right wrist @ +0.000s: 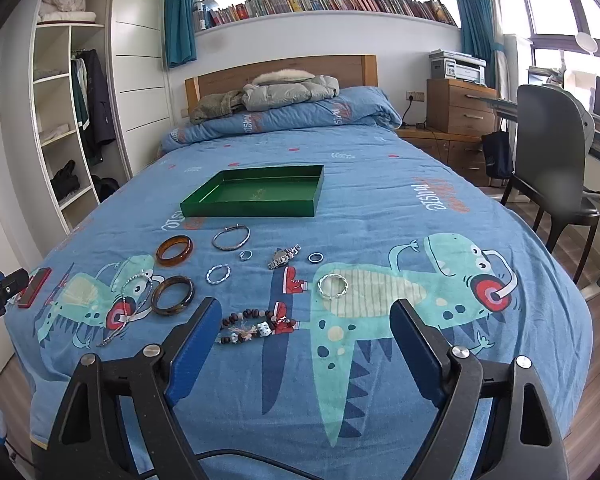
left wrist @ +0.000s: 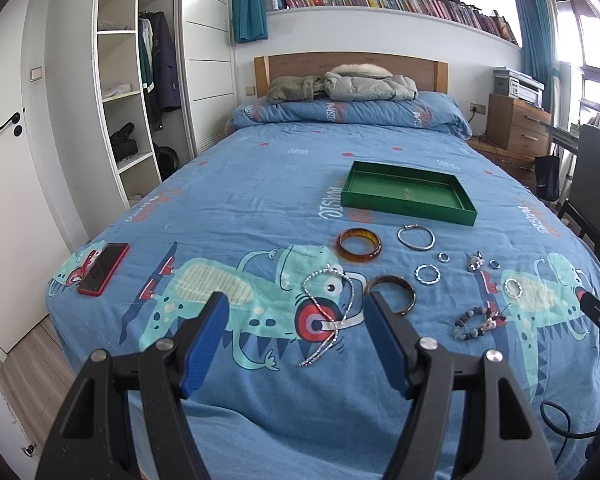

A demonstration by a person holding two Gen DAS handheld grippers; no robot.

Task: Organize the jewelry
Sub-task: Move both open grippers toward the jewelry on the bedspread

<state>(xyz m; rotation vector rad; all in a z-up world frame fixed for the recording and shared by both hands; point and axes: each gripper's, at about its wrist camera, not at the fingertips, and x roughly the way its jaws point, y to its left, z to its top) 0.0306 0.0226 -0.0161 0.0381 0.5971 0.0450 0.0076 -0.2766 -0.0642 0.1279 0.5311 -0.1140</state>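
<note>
Left wrist view: your left gripper (left wrist: pixel 296 320) and right gripper (right wrist: pixel 304 328) both hang spread and empty above the bed (left wrist: pixel 260 184). Nothing is sorted yet: the green tray (left wrist: pixel 408 210) looks bare, and bangles, rings, necklace (left wrist: pixel 332 312) lie nearer you than it.

I had the left gripper (left wrist: pixel 296 308) and right gripper (right wrist: pixel 304 316) both level, jaws spread wide, gripping nothing, blue pads (right wrist: pixel 192 352) facing inward.
</note>
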